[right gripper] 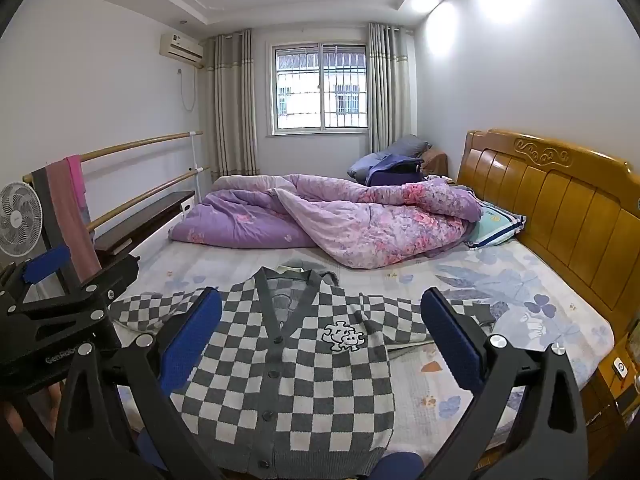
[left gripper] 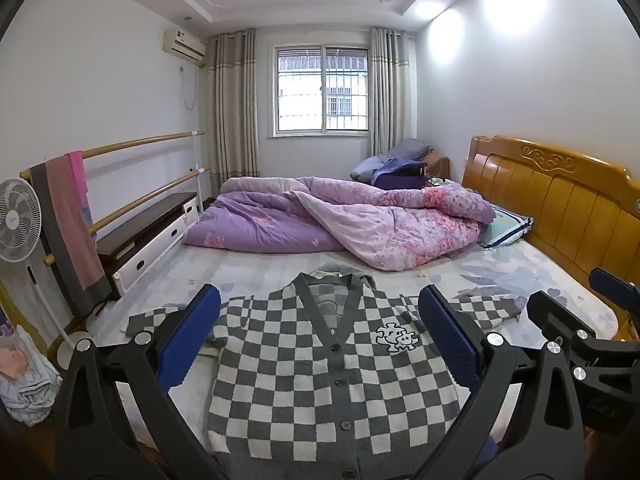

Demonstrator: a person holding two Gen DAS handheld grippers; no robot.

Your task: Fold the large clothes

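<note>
A grey-and-white checked cardigan (left gripper: 320, 364) lies flat and buttoned on the bed (left gripper: 248, 272), collar toward twelve o'clock, both sleeves spread sideways. The left gripper (left gripper: 320, 336) hangs above it with its jaws wide apart, nothing between the blue pads (left gripper: 188, 340), which frame the cardigan's chest. At three o'clock the right gripper (left gripper: 592, 320) shows partly, over the sheet beside the right sleeve. Toward twelve o'clock a rumpled purple floral quilt (left gripper: 340, 220) lies across the mattress. The wooden headboard (left gripper: 560, 200) stands at two o'clock, a white fan (left gripper: 18, 220) at nine o'clock.
</note>
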